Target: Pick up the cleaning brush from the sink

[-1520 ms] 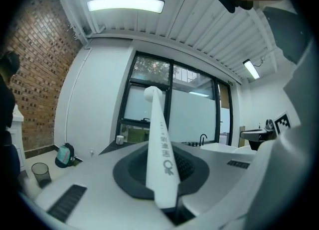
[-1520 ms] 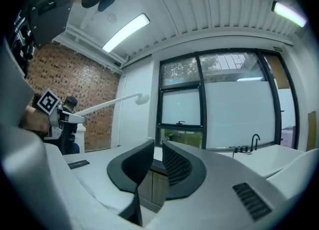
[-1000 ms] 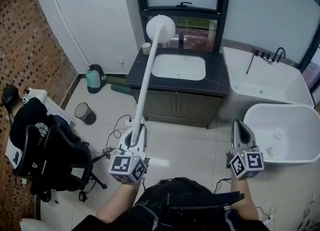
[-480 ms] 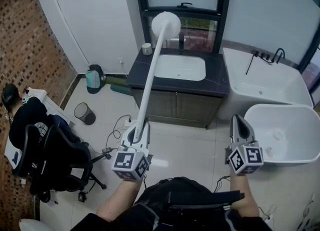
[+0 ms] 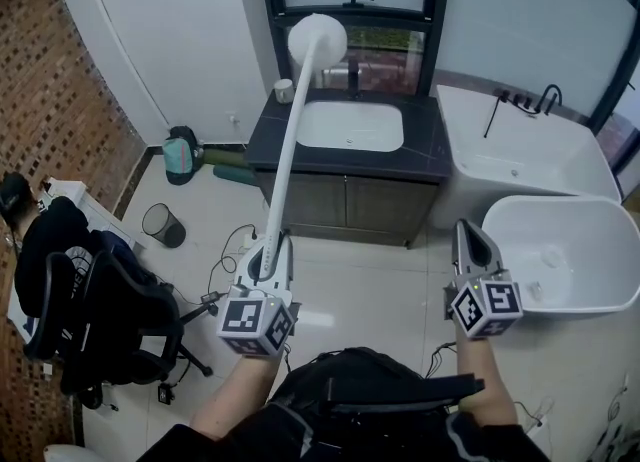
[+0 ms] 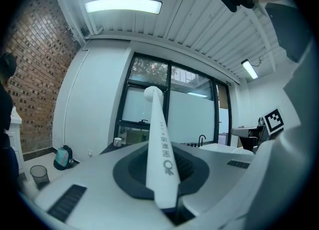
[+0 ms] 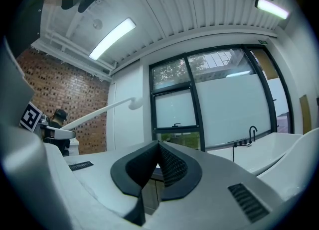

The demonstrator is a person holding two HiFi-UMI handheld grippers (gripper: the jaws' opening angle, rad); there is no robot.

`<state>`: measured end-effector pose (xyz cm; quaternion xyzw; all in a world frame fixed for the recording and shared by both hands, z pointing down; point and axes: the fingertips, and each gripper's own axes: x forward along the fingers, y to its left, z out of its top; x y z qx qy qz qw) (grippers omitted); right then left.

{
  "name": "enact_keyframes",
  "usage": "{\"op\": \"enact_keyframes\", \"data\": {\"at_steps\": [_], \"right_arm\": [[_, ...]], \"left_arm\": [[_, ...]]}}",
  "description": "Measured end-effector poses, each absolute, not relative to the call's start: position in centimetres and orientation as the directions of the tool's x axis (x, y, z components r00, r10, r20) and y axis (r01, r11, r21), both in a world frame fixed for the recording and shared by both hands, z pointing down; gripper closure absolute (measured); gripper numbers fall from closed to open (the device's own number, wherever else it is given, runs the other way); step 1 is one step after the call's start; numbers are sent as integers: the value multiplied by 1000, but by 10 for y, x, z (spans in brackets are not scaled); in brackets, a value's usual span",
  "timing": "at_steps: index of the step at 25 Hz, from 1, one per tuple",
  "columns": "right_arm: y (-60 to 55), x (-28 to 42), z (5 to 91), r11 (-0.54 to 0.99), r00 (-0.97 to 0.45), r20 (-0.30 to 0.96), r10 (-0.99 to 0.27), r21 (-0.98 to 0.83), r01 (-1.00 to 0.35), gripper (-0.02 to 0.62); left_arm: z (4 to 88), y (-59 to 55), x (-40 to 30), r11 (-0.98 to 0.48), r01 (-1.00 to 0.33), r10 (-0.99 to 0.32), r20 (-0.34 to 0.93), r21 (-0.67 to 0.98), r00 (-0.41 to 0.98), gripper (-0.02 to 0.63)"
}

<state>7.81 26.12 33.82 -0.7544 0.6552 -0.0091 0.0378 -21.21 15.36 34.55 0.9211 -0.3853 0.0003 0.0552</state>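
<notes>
Cleaning brush [image 5: 289,145] clamped in the left gripper [image 5: 270,250]
Its long white handle is pinched at the near end by that gripper's jaws and runs straight away, round head at the far end, toward the sink [image 5: 350,146] in the dark counter [image 5: 425,155]. The right gripper [image 5: 470,235] is empty, jaws together.

The dark surface [image 5: 425,146] of the vanity cabinet carries a white sink [image 5: 350,126] sunk into its middle, a black tap [image 5: 354,77] behind the sink, and a pale cup [image 5: 283,90] at its back left corner. The pale tiled floor [image 5: 350,280] carries the cabinet, a dark mesh bin [image 5: 160,225], a teal bag [image 5: 180,158] by the wall, loose cables [image 5: 232,250], a black office chair [image 5: 110,325], and two white tubs [image 5: 520,165] [image 5: 575,250] on the right.
</notes>
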Motion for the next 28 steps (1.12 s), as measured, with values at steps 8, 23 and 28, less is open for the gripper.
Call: {"op": "enact_keyframes", "data": {"at_steps": [8,23,28], "right_arm": [[261,77,341,-134,135,-19,-991,-80,-988,611],[269,77,341,-130,130,-9,-991,-65,-989,611],[271,73,337,-134,135,-12,-991,-68,-989,611]], "left_arm": [[347,155,-213,-691,-717,-716,42,96,696,574],[348,159,-211,-689,-718,-719,40,98,694,575],[346,161,-213,-689,-719,-719,37,92,694,574]]}}
